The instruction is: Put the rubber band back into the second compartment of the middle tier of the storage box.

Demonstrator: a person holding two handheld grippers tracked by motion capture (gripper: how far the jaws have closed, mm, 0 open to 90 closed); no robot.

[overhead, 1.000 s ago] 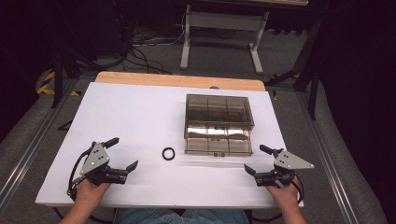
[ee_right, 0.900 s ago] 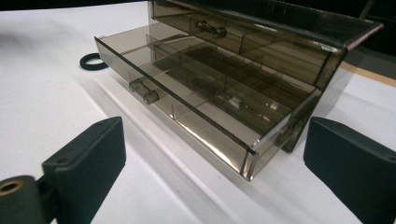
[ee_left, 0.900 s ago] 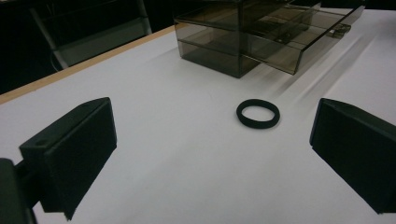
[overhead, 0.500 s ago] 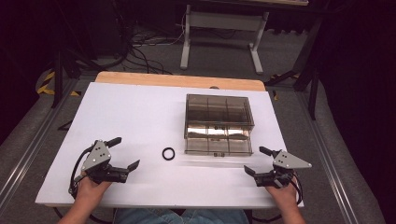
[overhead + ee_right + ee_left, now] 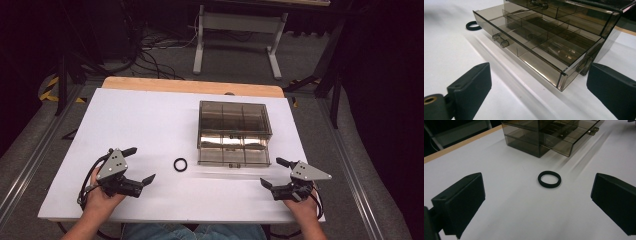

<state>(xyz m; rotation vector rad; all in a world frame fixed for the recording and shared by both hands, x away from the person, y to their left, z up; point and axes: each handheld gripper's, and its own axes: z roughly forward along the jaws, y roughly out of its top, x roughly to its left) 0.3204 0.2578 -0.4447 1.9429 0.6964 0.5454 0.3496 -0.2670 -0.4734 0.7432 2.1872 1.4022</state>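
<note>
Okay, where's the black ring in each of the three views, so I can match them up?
High view: the black ring lies on the white table, left of the drawer box's front.
Left gripper view: centre, ahead between the open jaws.
Right gripper view: upper left, partly behind the open drawer's corner.
Shared landmark: the smoky drawer box.

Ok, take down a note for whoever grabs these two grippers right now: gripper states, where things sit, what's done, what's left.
Left gripper: open, holding nothing, aimed at the black ring.
Right gripper: open, holding nothing, near the drawer's front right corner.
Ring lies flat on the white table, left of the smoky plastic drawer box.
Done: bottom drawer is pulled out; its compartments look empty.
Left, probably: pick up the ring, drop it in a compartment, push the drawer shut.
</note>
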